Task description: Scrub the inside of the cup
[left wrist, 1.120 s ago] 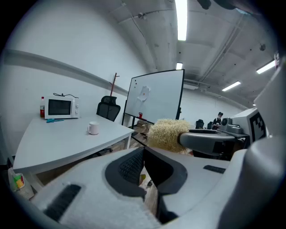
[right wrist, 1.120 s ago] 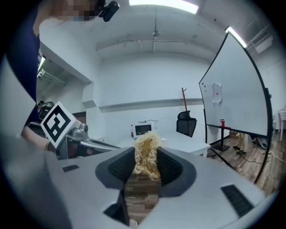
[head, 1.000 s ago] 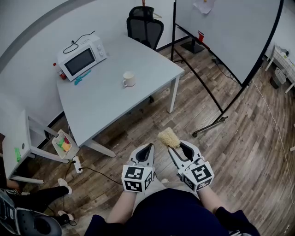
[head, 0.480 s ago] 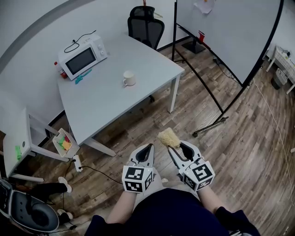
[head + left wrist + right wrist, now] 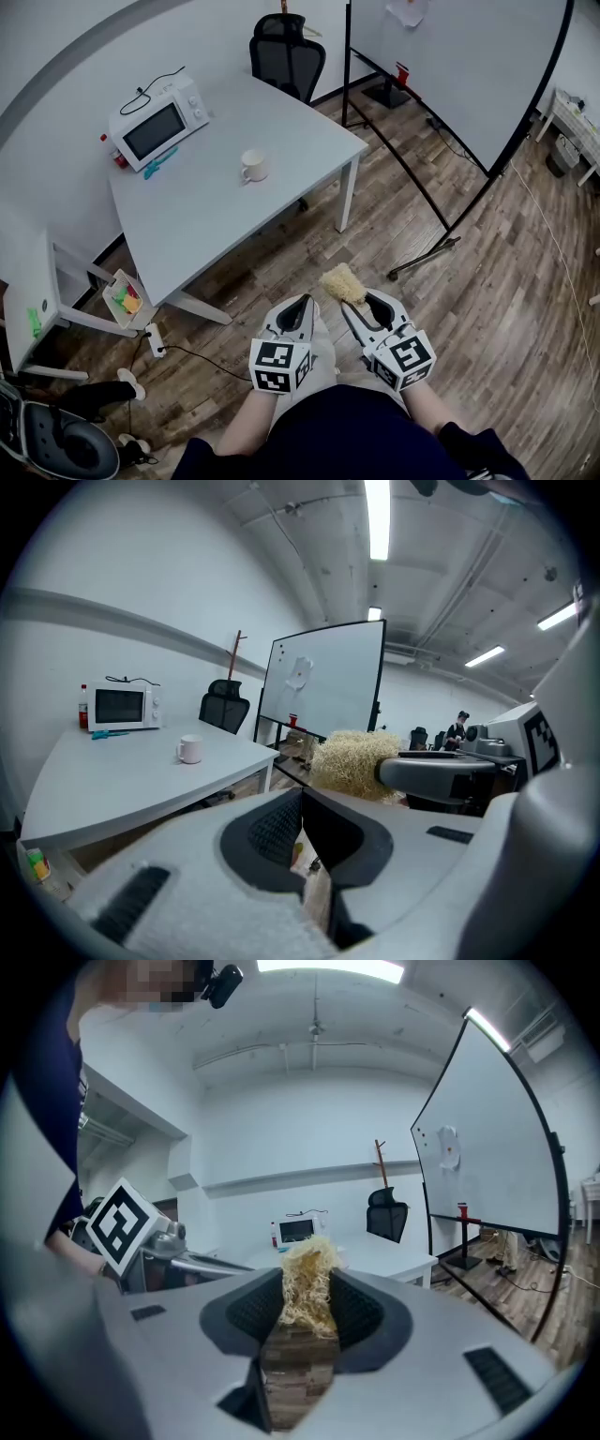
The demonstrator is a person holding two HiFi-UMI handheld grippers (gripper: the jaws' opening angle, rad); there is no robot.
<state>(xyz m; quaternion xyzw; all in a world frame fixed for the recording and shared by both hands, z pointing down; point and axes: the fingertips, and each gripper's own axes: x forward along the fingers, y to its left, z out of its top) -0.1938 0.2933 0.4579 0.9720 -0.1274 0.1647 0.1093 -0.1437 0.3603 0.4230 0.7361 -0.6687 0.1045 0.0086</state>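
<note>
A white cup (image 5: 253, 166) with a handle stands near the middle of the grey table (image 5: 206, 216), far ahead of both grippers; it also shows small in the left gripper view as the cup (image 5: 189, 750). My right gripper (image 5: 356, 298) is shut on a pale yellow fibrous scrubber (image 5: 343, 282), whose strands fill the gap between its pads, the scrubber (image 5: 307, 1283). My left gripper (image 5: 302, 302) hangs beside it, shut with nothing between its jaws. Both are held over the wooden floor, close to the person's body.
A white microwave (image 5: 156, 124) with a teal object (image 5: 159, 159) in front sits at the table's far left. A black office chair (image 5: 287, 58) stands behind the table. A whiteboard on a black stand (image 5: 450, 84) runs along the right. A side shelf (image 5: 37, 300) stands at left.
The head view has shifted slightly, so the table and cup sit a little further left and up. Both grippers hold their places, the scrubber still gripped.
</note>
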